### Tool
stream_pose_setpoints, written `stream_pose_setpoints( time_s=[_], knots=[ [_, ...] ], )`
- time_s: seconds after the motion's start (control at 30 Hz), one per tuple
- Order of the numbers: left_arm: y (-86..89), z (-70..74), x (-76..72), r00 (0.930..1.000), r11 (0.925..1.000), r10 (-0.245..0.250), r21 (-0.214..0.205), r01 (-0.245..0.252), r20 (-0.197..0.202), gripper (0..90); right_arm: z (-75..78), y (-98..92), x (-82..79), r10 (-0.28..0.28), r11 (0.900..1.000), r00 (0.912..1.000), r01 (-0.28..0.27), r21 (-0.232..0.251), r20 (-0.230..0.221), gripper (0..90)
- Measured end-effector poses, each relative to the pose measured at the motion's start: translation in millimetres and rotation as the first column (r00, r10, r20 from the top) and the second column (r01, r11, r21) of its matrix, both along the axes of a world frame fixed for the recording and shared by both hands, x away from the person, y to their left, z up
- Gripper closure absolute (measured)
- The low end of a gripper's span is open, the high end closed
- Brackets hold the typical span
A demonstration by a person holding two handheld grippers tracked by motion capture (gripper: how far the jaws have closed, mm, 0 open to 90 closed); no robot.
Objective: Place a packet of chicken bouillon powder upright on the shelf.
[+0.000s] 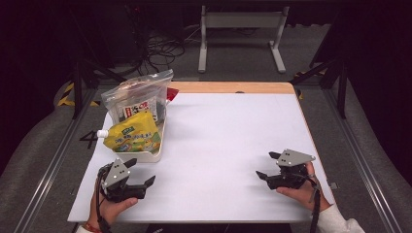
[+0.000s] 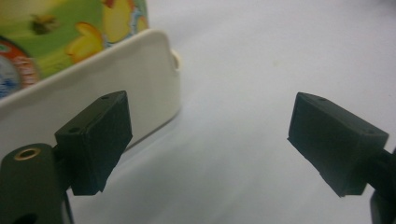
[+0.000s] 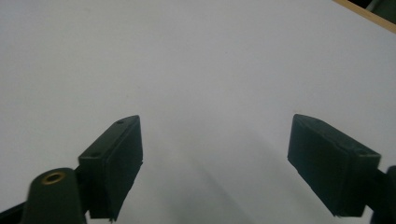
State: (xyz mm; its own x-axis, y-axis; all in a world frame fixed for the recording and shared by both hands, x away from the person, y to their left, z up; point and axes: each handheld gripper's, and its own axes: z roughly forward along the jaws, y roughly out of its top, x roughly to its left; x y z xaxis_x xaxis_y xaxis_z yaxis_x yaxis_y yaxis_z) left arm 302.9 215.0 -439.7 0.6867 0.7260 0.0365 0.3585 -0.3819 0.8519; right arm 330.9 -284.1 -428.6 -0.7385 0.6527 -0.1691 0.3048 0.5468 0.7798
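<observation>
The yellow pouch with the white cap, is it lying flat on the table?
No, the yellow pouch sits in the white tray, leaning against a clear bag.

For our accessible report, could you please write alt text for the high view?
A person holds the open left gripper beside a white tray holding a yellow pouch and a clear bag. The right gripper rests open on the white table.

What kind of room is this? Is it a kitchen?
Probably not a kitchen, more like a lab or workshop: dark curtains all round, a tangle of cables on the grey floor, and a plain white table with a tray of snack packets.
</observation>
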Motion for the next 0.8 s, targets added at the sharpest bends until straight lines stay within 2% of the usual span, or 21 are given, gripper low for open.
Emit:
stream_pose_setpoints(
  time_s=[0.07,0.1,0.27,0.37,0.47,0.8],
  knots=[
    [-2.8,-0.7,-0.3,1.0000,0.9999,-0.008,0.010,0.008,-0.004,12.5,-1.3,-2.3,-1.4,-0.018,0.9997,0.9998,0.018,-0.014,0.007,13.5],
    [-7.5,-1.8,-0.1,0.9995,0.9994,-0.030,0.015,0.030,-0.012,11.8,-2.2,-3.8,-2.5,-0.025,0.9995,0.9996,0.026,-0.017,0.012,10.1],
    [-15.4,-4.2,1.3,0.9981,0.9980,-0.058,0.025,0.058,-0.022,9.7,-5.3,-8.3,-7.8,-0.015,0.9994,0.9997,0.015,-0.030,0.018,6.3],
    [-21.6,-6.9,3.4,0.9966,0.9960,-0.077,0.044,0.078,-0.030,8.0,-9.1,-10.5,-10.6,-0.029,0.9987,0.9993,0.030,-0.040,0.025,4.6],
    [-27.7,-8.6,5.3,0.9953,0.9937,-0.090,0.063,0.092,-0.035,6.1,-11.7,-13.6,-13.4,-0.036,0.9981,0.9991,0.038,-0.049,0.023,4.3],
    [-30.0,-10.9,7.6,0.9939,0.9921,-0.102,0.068,0.105,-0.041,5.6,-14.7,-19.8,-20.1,-0.059,0.9965,0.9973,0.062,-0.057,0.044,5.5]
  ],
)
